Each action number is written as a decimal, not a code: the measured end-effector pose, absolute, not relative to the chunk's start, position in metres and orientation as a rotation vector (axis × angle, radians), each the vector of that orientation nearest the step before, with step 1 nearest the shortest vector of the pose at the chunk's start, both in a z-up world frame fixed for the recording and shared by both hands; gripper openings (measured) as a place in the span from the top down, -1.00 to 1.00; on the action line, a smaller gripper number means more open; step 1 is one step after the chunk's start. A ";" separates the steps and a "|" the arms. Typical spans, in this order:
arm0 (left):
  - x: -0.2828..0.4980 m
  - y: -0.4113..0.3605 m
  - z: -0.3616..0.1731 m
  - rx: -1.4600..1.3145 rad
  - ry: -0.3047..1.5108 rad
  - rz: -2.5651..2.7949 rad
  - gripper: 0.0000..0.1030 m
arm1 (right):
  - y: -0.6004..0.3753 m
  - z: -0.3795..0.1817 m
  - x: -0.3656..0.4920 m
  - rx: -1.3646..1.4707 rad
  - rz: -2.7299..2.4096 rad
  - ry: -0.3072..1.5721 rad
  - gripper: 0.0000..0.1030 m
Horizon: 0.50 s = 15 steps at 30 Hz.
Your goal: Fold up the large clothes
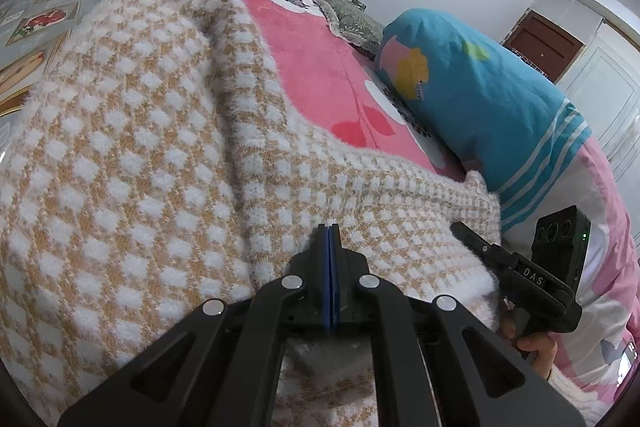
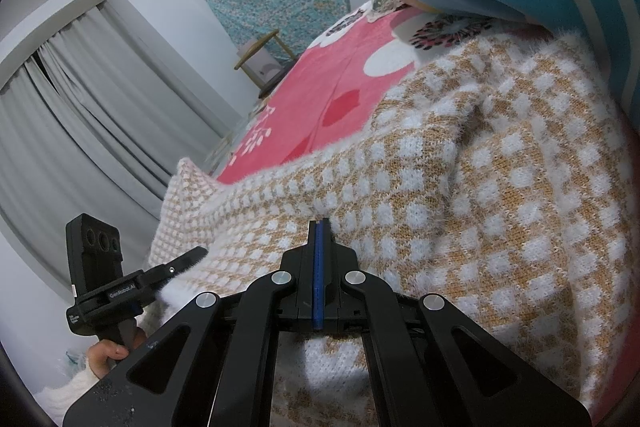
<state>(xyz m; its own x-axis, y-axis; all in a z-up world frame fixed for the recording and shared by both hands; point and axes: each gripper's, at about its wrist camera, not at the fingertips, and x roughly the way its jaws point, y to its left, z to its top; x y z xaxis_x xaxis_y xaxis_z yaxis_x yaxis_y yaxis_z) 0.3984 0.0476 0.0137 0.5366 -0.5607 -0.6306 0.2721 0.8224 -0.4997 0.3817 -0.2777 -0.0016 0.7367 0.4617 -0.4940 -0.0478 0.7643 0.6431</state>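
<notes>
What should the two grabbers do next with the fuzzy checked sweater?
Probably lift the near edge together and carry it toward the far side. Both the left gripper and right gripper are shut on the sweater, which lies spread over the pink blanket.

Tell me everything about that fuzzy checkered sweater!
The sweater is a fluffy knit, tan with rows of white squares and a fuzzy white edge. It lies spread and rumpled on the pink blanket, with a raised fold down its middle. One corner reaches the blue pillow. The left gripper and right gripper, both shut, seem to pinch its near edge.
</notes>
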 end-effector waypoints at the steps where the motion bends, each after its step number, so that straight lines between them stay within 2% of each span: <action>1: 0.398 0.047 0.013 -0.362 0.873 -0.507 0.93 | -0.277 -0.001 0.382 0.648 0.302 0.693 1.00; 15: 0.389 0.053 0.015 -0.353 0.913 -0.501 0.94 | -0.279 -0.001 0.383 0.659 0.313 0.687 1.00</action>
